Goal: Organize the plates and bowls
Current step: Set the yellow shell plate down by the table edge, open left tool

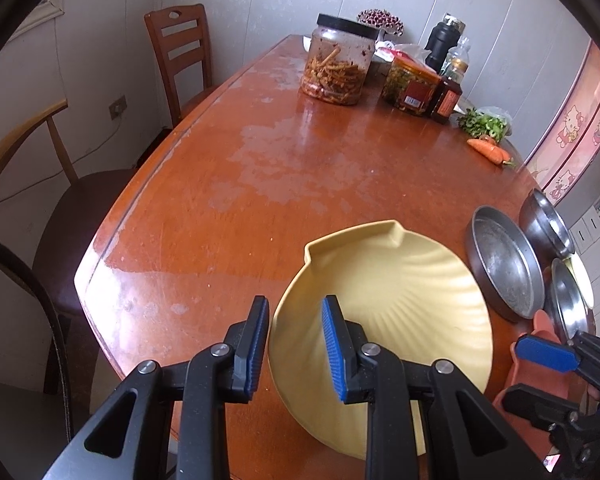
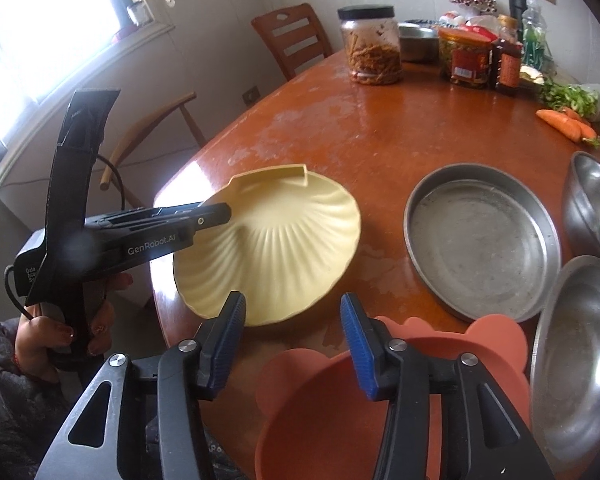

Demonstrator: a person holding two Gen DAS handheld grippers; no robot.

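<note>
A pale yellow shell-shaped plate (image 1: 400, 280) (image 2: 284, 240) sits near the table's front edge. My left gripper (image 1: 296, 304) (image 2: 224, 212) is shut on its near-left rim, one finger outside and one inside. A salmon-orange bowl (image 2: 320, 420) (image 1: 518, 380) with an ear-shaped rim lies right of the plate. My right gripper (image 2: 293, 300) (image 1: 536, 376) stands open over it, the bowl's left rim between the fingers but not pressed. A flat steel pan (image 2: 484, 240) (image 1: 504, 264) and two steel bowls (image 2: 592, 204) (image 2: 580, 360) rest further right.
The worn wooden table (image 1: 300, 180) carries a big jar of pickles (image 1: 336, 64), smaller jars and bottles (image 1: 412, 84), greens (image 1: 484, 124) and carrots (image 1: 488, 148) at its far end. Chairs (image 1: 180, 52) stand along the left side. A hand (image 2: 60, 340) holds the left gripper.
</note>
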